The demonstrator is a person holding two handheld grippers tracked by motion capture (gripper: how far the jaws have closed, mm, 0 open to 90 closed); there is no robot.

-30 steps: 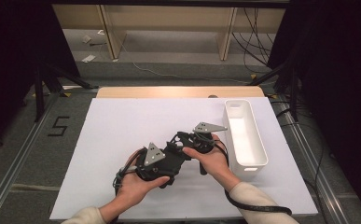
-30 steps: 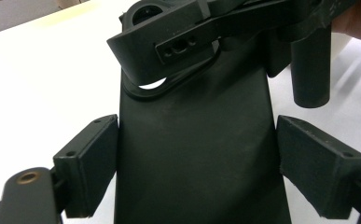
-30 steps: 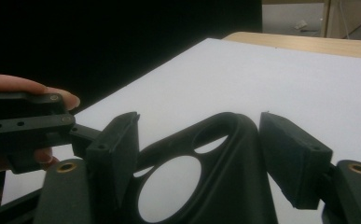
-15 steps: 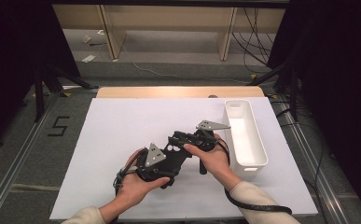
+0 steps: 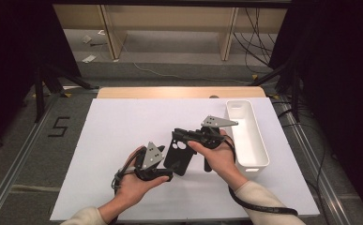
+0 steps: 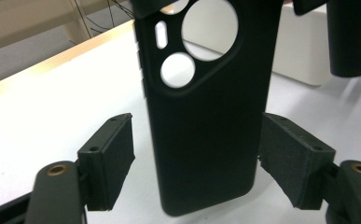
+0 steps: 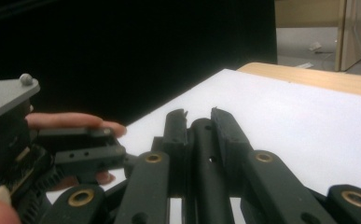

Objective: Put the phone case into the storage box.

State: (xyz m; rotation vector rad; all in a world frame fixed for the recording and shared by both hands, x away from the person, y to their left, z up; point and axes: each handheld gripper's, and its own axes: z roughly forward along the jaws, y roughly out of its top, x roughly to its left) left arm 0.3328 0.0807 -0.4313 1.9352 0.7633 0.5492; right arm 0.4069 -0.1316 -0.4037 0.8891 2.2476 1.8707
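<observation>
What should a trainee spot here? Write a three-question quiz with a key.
1. True or false: the left tongs press on the black phone case.
2. Which grips the case's edge? A) left tongs B) right tongs
3. Fill in: in the high view, the white bin stands on the table's ___ side.
Key:
1. False. The pads stand apart from the case on both sides, though the jaws have just been closing.
2. B. These jaws have also just been closing, and they clamp the edge.
3. Right.
</observation>
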